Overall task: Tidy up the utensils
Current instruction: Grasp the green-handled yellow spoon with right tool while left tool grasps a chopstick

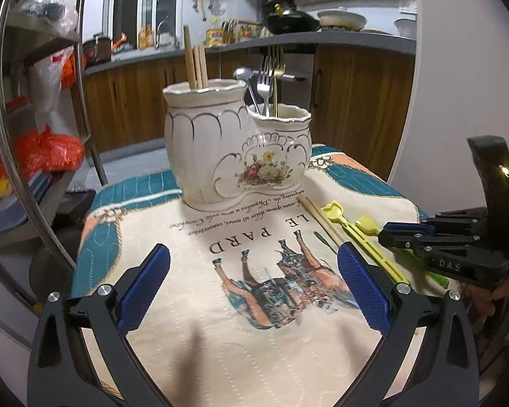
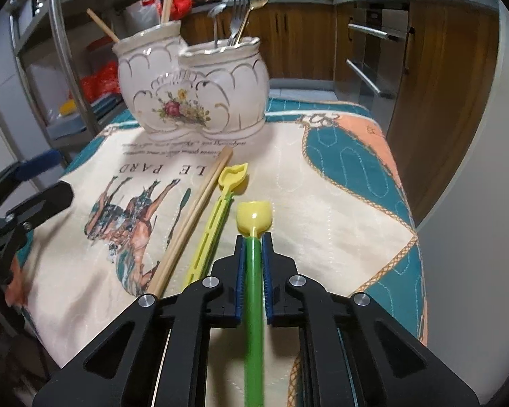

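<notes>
A white ceramic double utensil holder (image 1: 234, 149) stands at the back of the table; it also shows in the right wrist view (image 2: 193, 84). Its taller pot holds wooden chopsticks (image 1: 195, 64), its lower pot forks and a spoon (image 1: 268, 78). On the cloth lie a pair of chopsticks (image 2: 190, 220) and a yellow plastic fork (image 2: 217, 217). My right gripper (image 2: 253, 240) is shut on the green handle of a yellow-headed spoon (image 2: 254, 218); it also shows in the left wrist view (image 1: 390, 234). My left gripper (image 1: 254, 278) is open and empty above the cloth.
A printed cloth with a horse picture (image 1: 241, 339) covers the small table. A metal rack with orange bags (image 1: 51, 149) stands to the left. Wooden kitchen cabinets (image 2: 441, 84) and a counter run behind and to the right.
</notes>
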Demonstrator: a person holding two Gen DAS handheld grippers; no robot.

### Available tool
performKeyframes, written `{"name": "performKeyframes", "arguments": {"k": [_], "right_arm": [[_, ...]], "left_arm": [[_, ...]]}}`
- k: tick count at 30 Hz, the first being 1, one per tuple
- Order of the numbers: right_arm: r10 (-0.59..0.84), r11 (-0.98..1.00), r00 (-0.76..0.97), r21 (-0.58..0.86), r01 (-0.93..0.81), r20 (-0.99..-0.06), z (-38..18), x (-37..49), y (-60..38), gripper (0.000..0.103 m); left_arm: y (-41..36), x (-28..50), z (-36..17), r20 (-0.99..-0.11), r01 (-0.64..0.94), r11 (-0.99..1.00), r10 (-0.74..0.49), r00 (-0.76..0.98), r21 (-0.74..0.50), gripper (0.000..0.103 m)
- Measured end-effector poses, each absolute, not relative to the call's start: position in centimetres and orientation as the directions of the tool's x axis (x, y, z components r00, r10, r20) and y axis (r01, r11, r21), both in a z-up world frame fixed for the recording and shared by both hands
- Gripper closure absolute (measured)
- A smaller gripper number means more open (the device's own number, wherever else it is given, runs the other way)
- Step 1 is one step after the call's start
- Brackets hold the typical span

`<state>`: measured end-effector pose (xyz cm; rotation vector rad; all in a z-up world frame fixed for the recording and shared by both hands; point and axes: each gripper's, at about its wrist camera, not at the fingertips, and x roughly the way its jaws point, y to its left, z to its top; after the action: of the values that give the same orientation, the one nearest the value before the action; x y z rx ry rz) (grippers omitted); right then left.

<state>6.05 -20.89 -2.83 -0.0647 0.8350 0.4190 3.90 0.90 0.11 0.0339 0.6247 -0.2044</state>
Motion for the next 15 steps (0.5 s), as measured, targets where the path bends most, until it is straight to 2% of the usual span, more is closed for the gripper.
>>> {"name": "performKeyframes", "arguments": {"k": [9, 15], "right_arm": [[0.386, 0.91, 0.629, 0.17, -0.377, -0.675, -2.7, 5.9, -23.3, 0.092], [0.409, 0.901, 0.645, 0.175, -0.397, -0.646, -2.3, 5.5, -23.7, 0.092]], "left_arm": [[-2.6, 5.5, -1.2, -0.678, 0.195, 0.98, -0.17, 0.715, -0.039, 0.008], [-5.3, 6.6, -2.3, -0.73, 0.222, 0.974, -0.181, 0.659, -0.041, 0.032]]}}
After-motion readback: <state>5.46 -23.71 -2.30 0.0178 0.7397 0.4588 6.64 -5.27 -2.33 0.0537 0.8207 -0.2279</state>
